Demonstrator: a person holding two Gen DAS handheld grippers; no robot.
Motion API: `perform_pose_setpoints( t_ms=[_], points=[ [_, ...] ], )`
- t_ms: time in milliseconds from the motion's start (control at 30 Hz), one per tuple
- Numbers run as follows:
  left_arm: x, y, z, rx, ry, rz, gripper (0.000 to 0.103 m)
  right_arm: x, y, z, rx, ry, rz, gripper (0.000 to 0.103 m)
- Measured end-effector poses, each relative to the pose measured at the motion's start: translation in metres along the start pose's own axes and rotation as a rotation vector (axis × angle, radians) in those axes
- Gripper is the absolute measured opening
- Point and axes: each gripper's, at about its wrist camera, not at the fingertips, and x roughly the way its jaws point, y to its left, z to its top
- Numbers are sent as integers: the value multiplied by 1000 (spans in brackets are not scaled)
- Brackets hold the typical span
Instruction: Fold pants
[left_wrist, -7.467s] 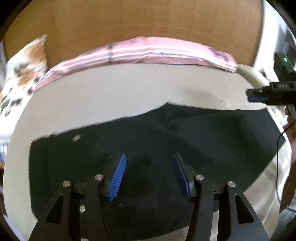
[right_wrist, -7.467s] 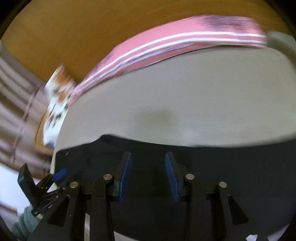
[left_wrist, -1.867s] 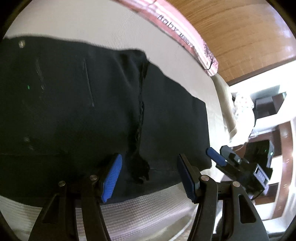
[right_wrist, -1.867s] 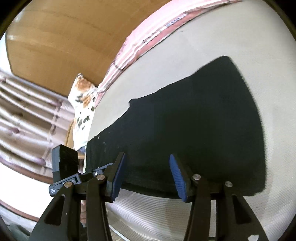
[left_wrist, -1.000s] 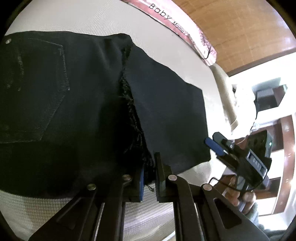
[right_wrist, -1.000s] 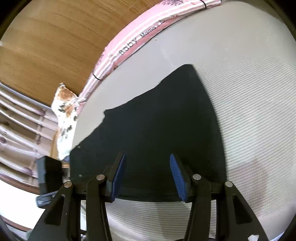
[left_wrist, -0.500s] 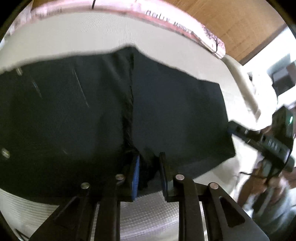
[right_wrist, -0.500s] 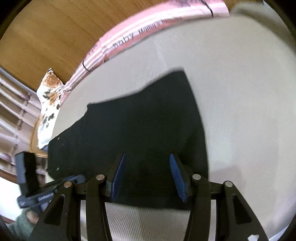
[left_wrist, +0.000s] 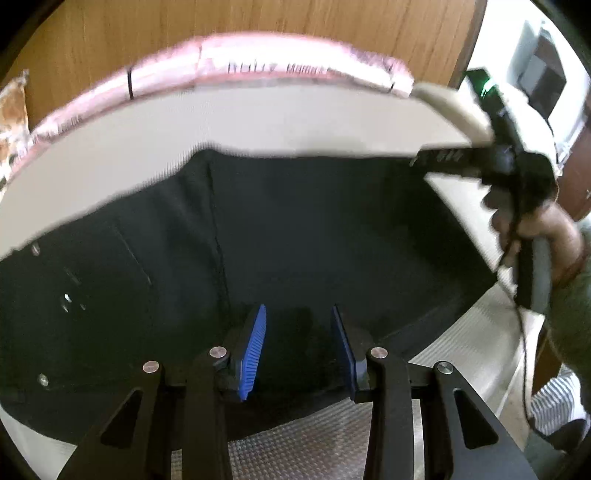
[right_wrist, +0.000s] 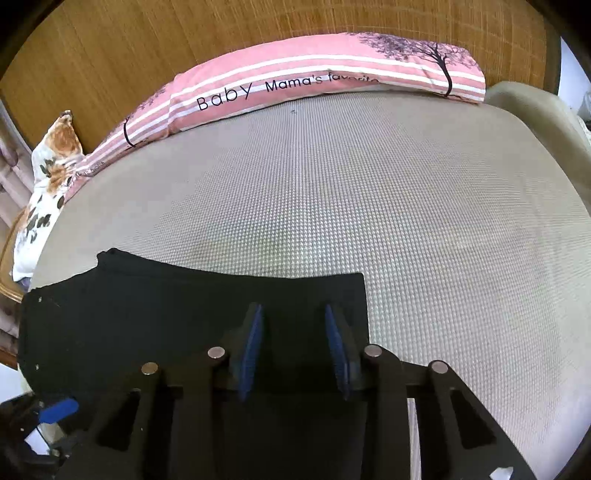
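The black pants (left_wrist: 295, 240) lie flat and folded on the grey mattress (right_wrist: 406, 221). My left gripper (left_wrist: 298, 347) is open and empty, low over the near edge of the pants beside the fold seam (left_wrist: 218, 236). My right gripper (right_wrist: 293, 350) is open and empty over the right end of the pants (right_wrist: 184, 314), whose right edge lies just past its right finger. The right gripper also shows in the left wrist view (left_wrist: 436, 158), held by a hand at the far right corner of the pants. A blue tip of the left gripper shows in the right wrist view (right_wrist: 59, 409) at the lower left.
A pink striped pillow (right_wrist: 314, 85) lies along the wooden headboard (right_wrist: 184, 40). A floral cushion (right_wrist: 48, 173) sits at the left. A beige cushion (right_wrist: 535, 114) is at the right edge of the bed. Bare mattress stretches beyond and to the right of the pants.
My left gripper, shut on the pants' fold edge a second ago, has opened and let it go. Both views have swung round toward the headboard.
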Motion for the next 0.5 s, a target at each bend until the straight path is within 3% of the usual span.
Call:
perform_pose_setpoints(
  t_ms=[333,500],
  points=[
    [4,10,-3,-54,-4,3,39,-12,6,-6,14,11,9,35],
    [-20,34,-13,-153,-49,32,49,-30,9,-43,36,40,44,36]
  ],
)
